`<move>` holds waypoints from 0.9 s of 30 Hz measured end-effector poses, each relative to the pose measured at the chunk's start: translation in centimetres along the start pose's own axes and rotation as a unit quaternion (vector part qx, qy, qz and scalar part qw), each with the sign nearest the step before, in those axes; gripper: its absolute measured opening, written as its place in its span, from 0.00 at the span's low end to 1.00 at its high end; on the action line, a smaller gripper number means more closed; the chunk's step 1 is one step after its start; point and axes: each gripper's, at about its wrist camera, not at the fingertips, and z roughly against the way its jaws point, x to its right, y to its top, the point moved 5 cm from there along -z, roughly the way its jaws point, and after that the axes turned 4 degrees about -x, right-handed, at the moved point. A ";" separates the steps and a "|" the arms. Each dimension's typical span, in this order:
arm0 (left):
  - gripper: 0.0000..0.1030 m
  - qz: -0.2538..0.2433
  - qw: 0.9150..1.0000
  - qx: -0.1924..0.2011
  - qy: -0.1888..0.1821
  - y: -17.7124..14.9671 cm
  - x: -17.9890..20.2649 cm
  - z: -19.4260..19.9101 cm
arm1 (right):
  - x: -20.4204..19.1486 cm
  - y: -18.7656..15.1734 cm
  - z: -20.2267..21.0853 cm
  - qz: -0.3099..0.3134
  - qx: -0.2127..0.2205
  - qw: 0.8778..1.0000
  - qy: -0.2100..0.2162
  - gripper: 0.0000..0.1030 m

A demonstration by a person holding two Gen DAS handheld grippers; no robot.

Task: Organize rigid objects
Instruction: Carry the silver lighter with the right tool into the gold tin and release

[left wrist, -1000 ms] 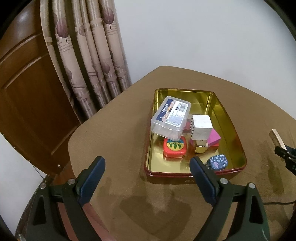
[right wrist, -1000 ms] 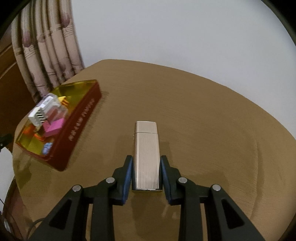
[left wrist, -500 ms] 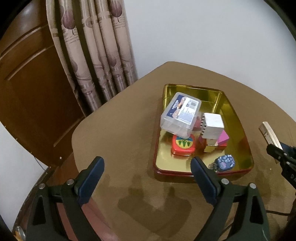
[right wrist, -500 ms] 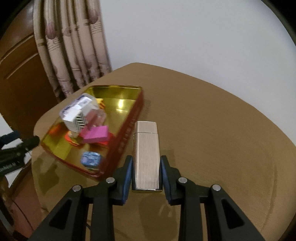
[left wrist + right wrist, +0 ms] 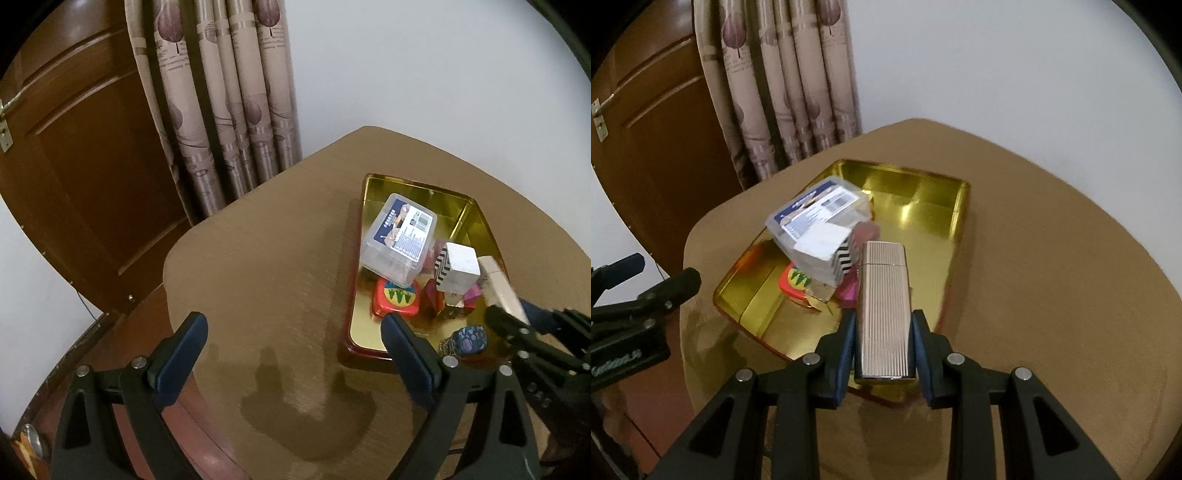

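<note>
My right gripper (image 5: pixel 883 323) is shut on a ribbed silver lighter (image 5: pixel 884 306) and holds it above the near end of the gold tin tray (image 5: pixel 960 210). The lighter (image 5: pixel 500 290) and right gripper (image 5: pixel 517 321) also show in the left wrist view, over the tray's right side. The tray (image 5: pixel 352 280) holds a clear plastic box (image 5: pixel 400 240), a white striped cube (image 5: pixel 458 267), a red tin (image 5: pixel 397 301), pink blocks (image 5: pixel 471 295) and a blue patterned piece (image 5: pixel 469 338). My left gripper (image 5: pixel 293 330) is open and empty, above the table left of the tray.
The round brown table (image 5: pixel 266 273) stands against a white wall. A patterned curtain (image 5: pixel 221 92) and a wooden door (image 5: pixel 74 147) are to the left. The table's edge drops off near my left gripper.
My right gripper has carried the lighter left, from beside the tray to above its near end. My left gripper has drifted left, away from the tray.
</note>
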 end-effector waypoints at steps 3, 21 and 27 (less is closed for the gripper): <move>0.91 -0.001 1.000 0.002 0.000 0.1 -0.1 0.0 | -0.1 0.5 -1.0 -0.008 -0.003 1.000 0.006 0.29; 0.91 -0.016 1.000 0.002 0.000 -0.1 0.5 -0.1 | 0.0 1.9 -4.1 -0.008 -0.011 1.000 -0.014 0.29; 0.91 -0.024 1.000 0.003 -0.002 -0.2 0.8 -0.1 | -0.1 1.8 -4.1 -0.009 -0.009 1.000 -0.019 0.30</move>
